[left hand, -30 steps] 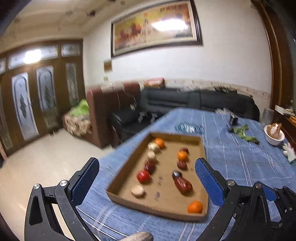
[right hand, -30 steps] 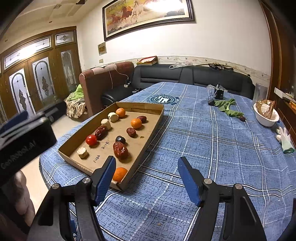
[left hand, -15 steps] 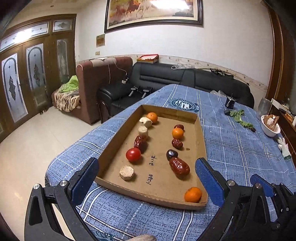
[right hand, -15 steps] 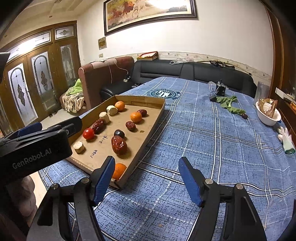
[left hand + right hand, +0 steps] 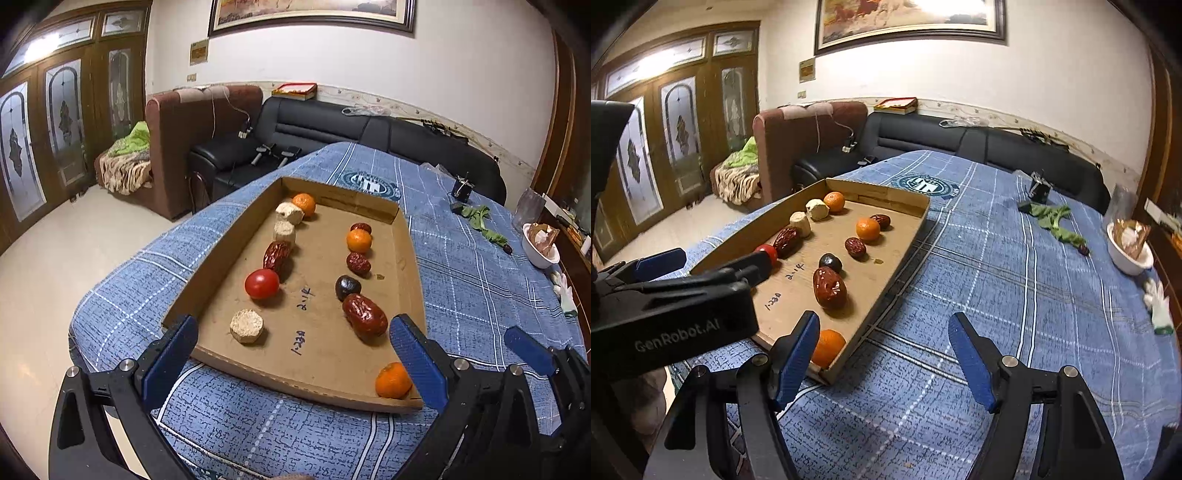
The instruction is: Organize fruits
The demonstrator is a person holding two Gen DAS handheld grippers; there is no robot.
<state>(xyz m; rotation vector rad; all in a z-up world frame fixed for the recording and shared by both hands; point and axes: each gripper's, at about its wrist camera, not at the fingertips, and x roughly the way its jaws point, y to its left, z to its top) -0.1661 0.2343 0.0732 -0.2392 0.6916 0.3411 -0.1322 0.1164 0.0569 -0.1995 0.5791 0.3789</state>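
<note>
Two released tools, left tool [image 5: 293, 349] and right tool [image 5: 882, 356], are held at lower frame before the fruit tray [image 5: 402, 218].

A shallow cardboard tray [image 5: 410, 258] lies flat on the table and holds fruit in two loose rows. The left row runs from a mandarin [image 5: 304, 204] at the far end past two pale chunks, a wrinkled red date [image 5: 277, 254], a red tomato [image 5: 262, 283] and a pale round slice [image 5: 246, 326]. The right row holds small dates, a mandarin, a dark chestnut [image 5: 347, 287], a large red date [image 5: 365, 316] and a corner mandarin [image 5: 393, 380].
</note>
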